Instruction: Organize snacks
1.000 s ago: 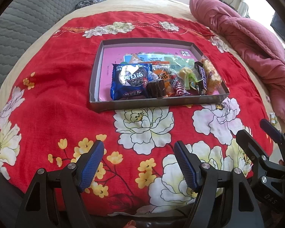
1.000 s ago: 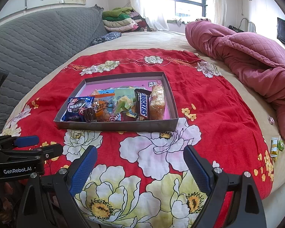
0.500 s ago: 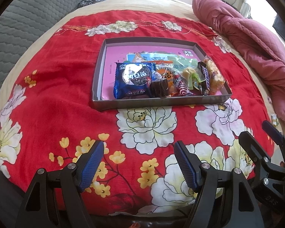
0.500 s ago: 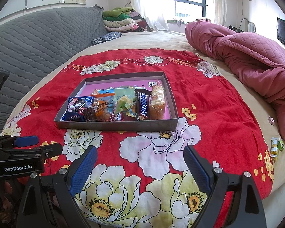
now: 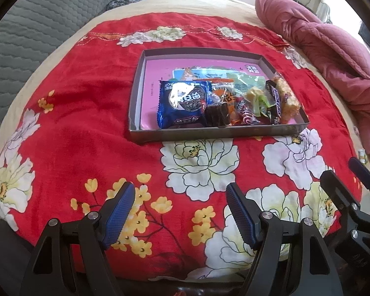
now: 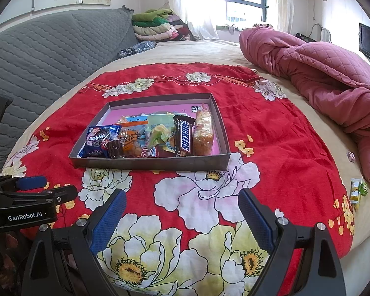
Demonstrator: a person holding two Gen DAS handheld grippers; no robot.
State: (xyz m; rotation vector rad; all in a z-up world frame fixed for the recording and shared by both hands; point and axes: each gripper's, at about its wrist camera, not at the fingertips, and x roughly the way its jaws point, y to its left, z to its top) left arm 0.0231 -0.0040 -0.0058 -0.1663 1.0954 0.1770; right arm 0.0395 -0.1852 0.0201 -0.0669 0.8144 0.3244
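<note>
Nothing moved: Snickers bar [image 6: 184, 135] (upright lettering) lies in tray [image 6: 150, 163].

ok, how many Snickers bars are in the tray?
1. The Snickers bar lies near the right side of the tray, directly left of the yellow snack bag. Another could be hidden under the piled wrappers.

Both cameras sit low at the near edge of the bed, side by side, looking down and forward. The left one tips down more. Both see the snack box [image 5: 217, 133] [image 6: 150, 161] on the red blanket [image 5: 86, 128] [image 6: 271, 148].
</note>
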